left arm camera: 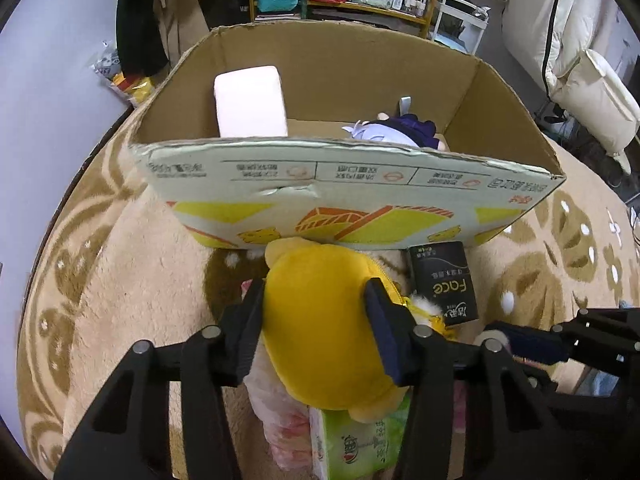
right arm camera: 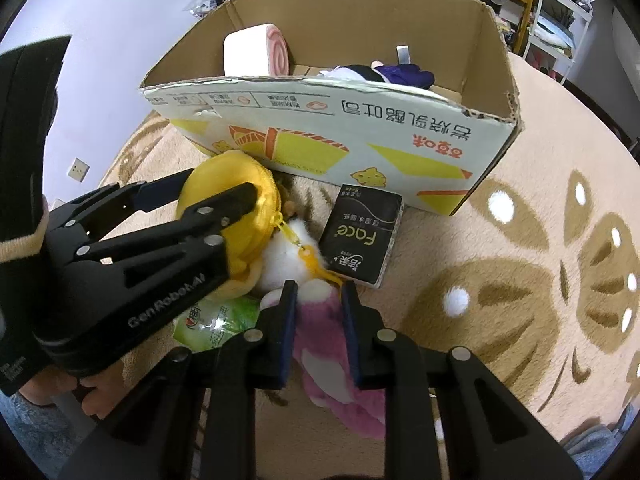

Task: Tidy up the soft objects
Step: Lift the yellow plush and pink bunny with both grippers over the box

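My left gripper point(left arm camera: 316, 300) is shut on a round yellow plush pouch point(left arm camera: 320, 320) with a zip, its pads pressing both sides. The right wrist view shows that pouch point(right arm camera: 224, 176) lying against the front of a cardboard box point(right arm camera: 320, 120) on the rug. My right gripper point(right arm camera: 319, 292) is shut on a pink and white plush toy point(right arm camera: 332, 360) just in front of the pouch. A white fluffy piece point(right arm camera: 284, 260) on a yellow chain lies between the two. Inside the box point(left arm camera: 360, 184) are a white roll-shaped cushion point(left arm camera: 250, 100) and a purple-clothed doll point(left arm camera: 396, 130).
A black tissue pack point(right arm camera: 360, 236) lies by the box's front wall, and a green tissue pack point(right arm camera: 216, 320) sits under the plush pile. Everything rests on a beige patterned rug point(right arm camera: 520, 280). Shelves and hanging clothes point(left arm camera: 160, 20) stand behind the box. A person's hand point(right arm camera: 96, 392) holds the left gripper.
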`<action>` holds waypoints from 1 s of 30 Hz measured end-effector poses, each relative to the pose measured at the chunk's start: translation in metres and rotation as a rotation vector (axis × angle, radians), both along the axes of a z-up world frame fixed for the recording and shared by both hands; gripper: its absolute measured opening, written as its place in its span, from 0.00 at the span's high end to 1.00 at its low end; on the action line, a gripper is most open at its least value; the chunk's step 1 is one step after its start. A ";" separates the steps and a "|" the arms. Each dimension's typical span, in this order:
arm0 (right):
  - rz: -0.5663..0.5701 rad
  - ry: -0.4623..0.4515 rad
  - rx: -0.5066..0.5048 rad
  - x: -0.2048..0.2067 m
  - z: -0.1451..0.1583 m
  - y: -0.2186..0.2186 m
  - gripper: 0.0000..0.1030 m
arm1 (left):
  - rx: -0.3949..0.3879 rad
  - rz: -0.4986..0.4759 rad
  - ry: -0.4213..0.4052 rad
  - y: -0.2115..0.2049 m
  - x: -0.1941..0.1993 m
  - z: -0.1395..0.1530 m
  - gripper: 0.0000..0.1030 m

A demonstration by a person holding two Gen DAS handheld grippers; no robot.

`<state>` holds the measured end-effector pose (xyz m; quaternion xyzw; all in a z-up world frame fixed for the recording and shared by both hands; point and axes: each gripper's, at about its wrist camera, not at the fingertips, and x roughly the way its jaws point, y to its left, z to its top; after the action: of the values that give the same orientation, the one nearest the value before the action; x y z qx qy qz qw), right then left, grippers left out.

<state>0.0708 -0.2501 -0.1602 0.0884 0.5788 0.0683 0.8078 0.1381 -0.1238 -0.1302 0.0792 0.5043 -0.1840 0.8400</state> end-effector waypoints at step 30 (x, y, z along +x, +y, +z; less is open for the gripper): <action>-0.158 -0.366 0.042 -0.019 0.089 -0.033 0.83 | -0.040 0.190 -0.200 0.063 -0.042 0.064 0.62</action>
<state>0.0522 -0.2832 -0.0711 0.1364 0.4122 0.0317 0.9003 0.0963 -0.0611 -0.0658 0.0323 0.4196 -0.1050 0.9010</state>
